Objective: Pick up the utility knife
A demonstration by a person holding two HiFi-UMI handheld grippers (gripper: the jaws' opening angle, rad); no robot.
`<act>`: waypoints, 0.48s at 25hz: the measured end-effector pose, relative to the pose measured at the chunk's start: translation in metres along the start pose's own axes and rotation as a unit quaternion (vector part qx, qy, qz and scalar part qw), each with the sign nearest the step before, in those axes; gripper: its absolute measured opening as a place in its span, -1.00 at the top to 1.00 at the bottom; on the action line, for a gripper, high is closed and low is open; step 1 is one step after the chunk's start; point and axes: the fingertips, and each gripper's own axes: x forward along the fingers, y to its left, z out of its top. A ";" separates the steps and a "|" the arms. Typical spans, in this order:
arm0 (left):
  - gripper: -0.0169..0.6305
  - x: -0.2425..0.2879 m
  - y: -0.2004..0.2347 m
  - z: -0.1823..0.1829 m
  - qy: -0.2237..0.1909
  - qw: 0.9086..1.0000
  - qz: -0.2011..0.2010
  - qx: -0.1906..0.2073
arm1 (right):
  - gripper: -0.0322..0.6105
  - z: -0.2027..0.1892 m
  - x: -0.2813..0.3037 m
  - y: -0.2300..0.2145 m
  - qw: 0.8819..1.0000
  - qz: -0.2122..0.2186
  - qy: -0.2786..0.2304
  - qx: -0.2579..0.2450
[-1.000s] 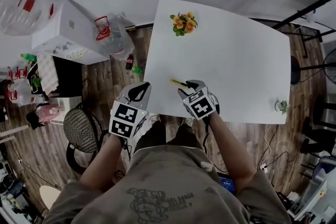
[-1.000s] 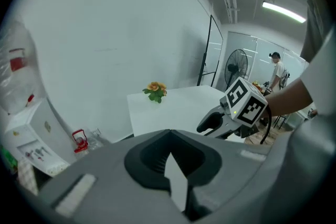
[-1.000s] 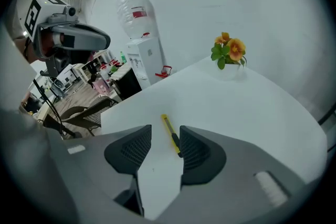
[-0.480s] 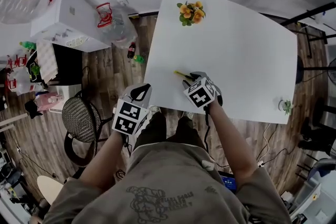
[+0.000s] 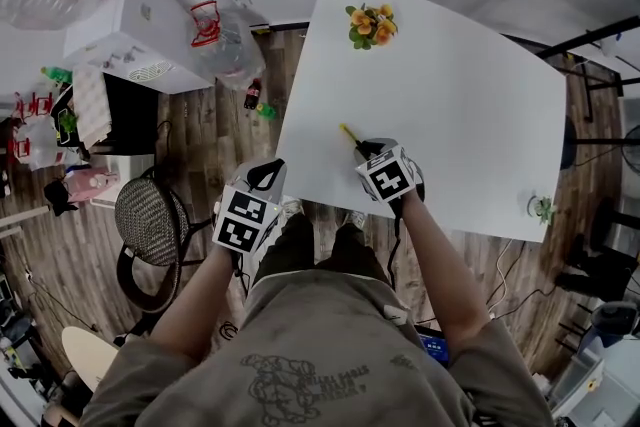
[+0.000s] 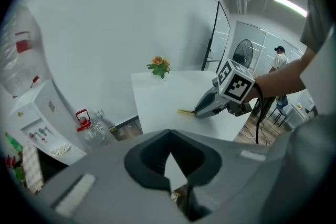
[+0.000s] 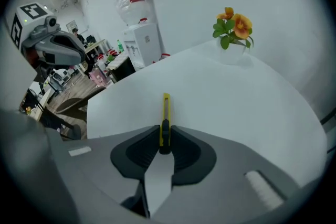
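my right hand-held gripper (image 7: 164, 132) is grey, its cube (image 5: 388, 180) black-and-white squares; yellow-and-black utility knife (image 7: 166, 110), white worktop (image 7: 241, 107), orange flowers (image 7: 234, 23) far.

A white table (image 5: 470, 85) stands on a dark wood-plank floor (image 5: 205, 155) beside a plain white wall (image 6: 105, 23), with orange flowers (image 5: 371, 23) at its far edge. A white water dispenser (image 5: 125, 40) and a mesh-backed chair (image 5: 148, 233) stand to its left. A strip light (image 6: 290, 5) glows overhead.

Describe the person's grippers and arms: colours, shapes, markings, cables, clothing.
Both the left gripper and right gripper are grey with black jaw pads, each carrying a black-and-white marker cube. A black cable trails from the right one, whose jaws have just been closing on the utility knife. Short grey T-shirt sleeves.
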 end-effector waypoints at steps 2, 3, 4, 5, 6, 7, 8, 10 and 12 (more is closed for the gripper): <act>0.94 -0.003 0.002 0.005 -0.007 1.000 0.003 -0.003 | 0.62 0.007 -0.008 -0.003 1.000 -0.006 -0.021 0.014; 0.94 -0.006 0.004 0.008 -0.012 1.000 0.006 -0.003 | 0.62 0.013 -0.014 -0.005 0.999 -0.010 -0.033 0.017; 0.94 -0.009 0.007 0.013 -0.019 1.000 0.011 -0.002 | 0.62 0.020 -0.022 -0.006 0.999 -0.014 -0.045 0.018; 0.94 -0.012 0.009 0.019 -0.027 1.000 0.016 -0.001 | 0.62 0.028 -0.031 -0.007 0.998 -0.017 -0.057 0.018; 0.94 -0.016 0.011 0.026 -0.035 0.999 0.019 0.000 | 0.62 0.036 -0.041 -0.008 0.997 -0.019 -0.072 0.017; 0.94 -0.020 0.012 0.034 -0.042 0.999 0.021 0.001 | 0.62 0.045 -0.053 -0.009 0.996 -0.020 -0.088 0.018; 0.94 -0.024 0.013 0.042 -0.051 0.998 0.024 0.003 | 0.61 0.055 -0.066 -0.009 0.994 -0.020 -0.107 0.019; 0.94 -0.036 0.016 0.061 -0.069 0.997 0.031 0.017 | 0.61 0.077 -0.095 -0.007 0.989 -0.018 -0.147 0.021; 0.94 -0.050 0.017 0.084 -0.090 0.994 0.040 0.041 | 0.62 0.101 -0.128 -0.006 0.982 -0.024 -0.188 0.016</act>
